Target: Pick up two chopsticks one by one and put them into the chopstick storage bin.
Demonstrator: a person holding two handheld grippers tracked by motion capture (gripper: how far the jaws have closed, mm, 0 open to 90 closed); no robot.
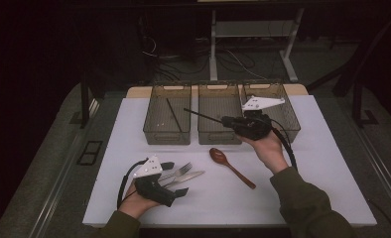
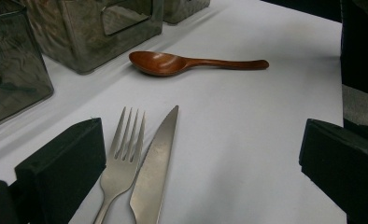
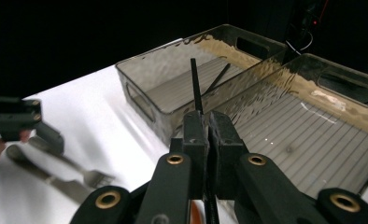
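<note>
My right gripper [image 1: 224,120] is shut on a thin black chopstick [image 1: 203,115]. It holds the stick above the middle bin [image 1: 218,138], with the tip pointing toward the left bin [image 1: 167,136]. In the right gripper view the pads [image 3: 194,128] pinch the chopstick [image 3: 194,84], which aims at the left bin [image 3: 145,100]. A second chopstick [image 3: 218,78] lies inside that bin. My left gripper [image 1: 176,178] rests open at the front left. A steel fork [image 2: 121,163] and knife [image 2: 156,163] lie between its jaws, untouched.
A brown wooden spoon [image 1: 230,167] lies mid-table, bowl toward the bins. A third translucent bin [image 1: 289,130] stands at the right of the row. The white mat's [image 1: 307,168] front edge is near my left hand. Cables and desk legs lie beyond the table.
</note>
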